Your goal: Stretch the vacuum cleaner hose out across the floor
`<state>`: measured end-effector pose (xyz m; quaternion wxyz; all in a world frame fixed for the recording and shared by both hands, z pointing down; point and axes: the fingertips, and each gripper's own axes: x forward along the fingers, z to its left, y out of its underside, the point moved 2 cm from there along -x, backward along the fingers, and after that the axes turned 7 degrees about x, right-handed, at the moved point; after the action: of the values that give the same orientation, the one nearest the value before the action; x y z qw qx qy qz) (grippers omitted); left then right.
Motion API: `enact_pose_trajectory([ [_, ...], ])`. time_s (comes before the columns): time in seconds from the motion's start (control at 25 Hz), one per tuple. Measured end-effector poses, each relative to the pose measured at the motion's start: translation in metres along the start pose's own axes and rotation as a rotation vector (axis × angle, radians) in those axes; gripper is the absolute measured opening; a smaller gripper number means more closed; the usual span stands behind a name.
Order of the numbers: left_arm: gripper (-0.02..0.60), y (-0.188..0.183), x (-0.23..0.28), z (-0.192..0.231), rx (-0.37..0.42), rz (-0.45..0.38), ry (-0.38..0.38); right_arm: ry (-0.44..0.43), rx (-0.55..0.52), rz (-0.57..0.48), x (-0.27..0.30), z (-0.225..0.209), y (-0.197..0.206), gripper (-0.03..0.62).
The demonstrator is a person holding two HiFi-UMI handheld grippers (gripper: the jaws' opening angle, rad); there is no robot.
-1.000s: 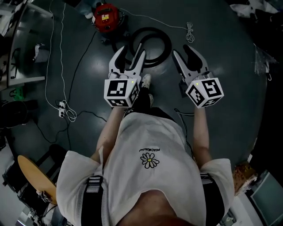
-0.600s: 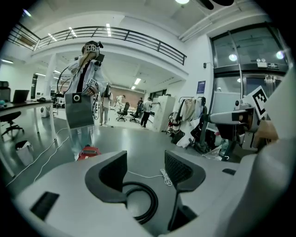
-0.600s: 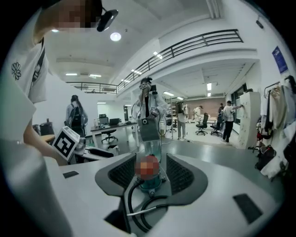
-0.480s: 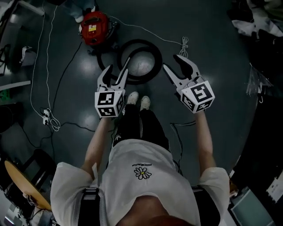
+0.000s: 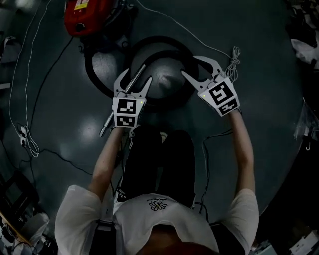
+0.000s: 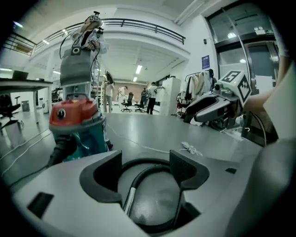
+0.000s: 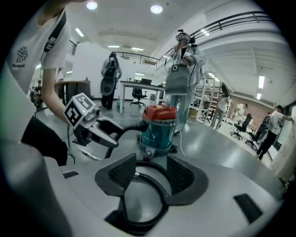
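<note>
The black vacuum hose (image 5: 183, 50) lies coiled in a loop on the dark floor. It runs from the red-topped vacuum cleaner (image 5: 85, 15) at the upper left. The hose's metal wand (image 5: 105, 127) slants out under my left gripper (image 5: 134, 79). That gripper hovers over the loop's near left side with its jaws opening. The hose (image 6: 138, 178) shows below the gap, and the pads are not touching it. My right gripper (image 5: 192, 67) stands open over the loop's right side, with the hose (image 7: 155, 185) beneath its jaws.
A thin white cord ends in a small bundle (image 5: 233, 55) just right of the right gripper. More cables and a plug strip (image 5: 25, 139) lie at the left. The person's dark-trousered legs (image 5: 159, 159) are directly behind the grippers. People and desks stand far off.
The person has crouched and both grippers have come down close over the hose loop. The vacuum cleaner now sits nearer the top left. The left jaws have spread wider.
</note>
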<state>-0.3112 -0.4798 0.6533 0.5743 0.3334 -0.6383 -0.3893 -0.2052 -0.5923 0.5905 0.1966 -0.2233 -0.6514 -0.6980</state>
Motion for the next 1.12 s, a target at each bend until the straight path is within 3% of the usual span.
enact_pose_trajectory([
  [0.2,0.302,0.111,0.080,0.011,-0.099,-0.038,-0.003,-0.093,-0.222,0.067,0.123,-0.019,0.103,0.198],
  [0.32,0.302,0.147,0.109,0.011,-0.184,-0.087,0.022,-0.171,-0.382,0.122,0.179,-0.019,0.145,0.198],
  [0.44,0.302,0.180,0.128,0.008,-0.184,-0.075,0.023,-0.249,-0.480,0.197,0.226,-0.019,0.180,0.198],
  [0.68,0.302,0.205,0.151,0.006,-0.172,-0.095,0.002,-0.284,-0.588,0.354,0.304,-0.035,0.222,0.198],
  [0.8,0.302,0.210,0.156,-0.010,-0.190,-0.092,0.045,-0.309,-0.666,0.452,0.328,-0.033,0.243,0.198],
  [0.96,0.302,0.237,0.157,-0.034,-0.235,-0.027,0.099,-0.334,-0.718,0.541,0.355,-0.027,0.257,0.197],
  [1.12,0.302,0.251,0.161,-0.054,-0.148,-0.006,0.114,-0.335,-0.661,0.613,0.373,-0.032,0.267,0.197],
])
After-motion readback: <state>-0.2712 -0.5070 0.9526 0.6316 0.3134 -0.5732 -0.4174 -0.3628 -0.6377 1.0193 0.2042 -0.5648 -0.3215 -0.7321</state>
